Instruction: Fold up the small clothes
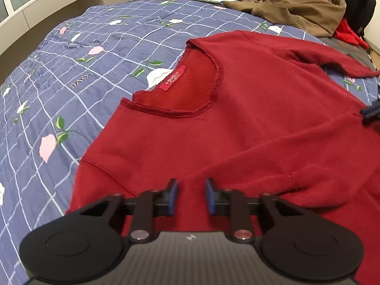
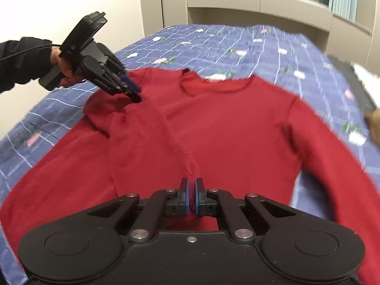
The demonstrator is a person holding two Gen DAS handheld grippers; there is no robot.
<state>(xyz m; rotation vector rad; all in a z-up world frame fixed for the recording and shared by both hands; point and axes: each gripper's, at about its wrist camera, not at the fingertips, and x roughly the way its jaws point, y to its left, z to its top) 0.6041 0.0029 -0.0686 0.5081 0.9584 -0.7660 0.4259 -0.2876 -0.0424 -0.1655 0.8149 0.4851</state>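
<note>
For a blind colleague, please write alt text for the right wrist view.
The right gripper is shut on a sleeve of a red sweater spread on a blue floral quilt. The left gripper, held in a hand, touches the sweater's shoulder.

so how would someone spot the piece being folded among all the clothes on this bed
Start at the bed's blue checked quilt with pink and white flowers. Spread flat across it is the red sweater, one sleeve pinched by the right gripper. Unlike the crumpled brown hoodie by the headboard, it shows a pink neck label.

Red sweater (image 1: 249, 123), flat, sleeve folded across
</note>
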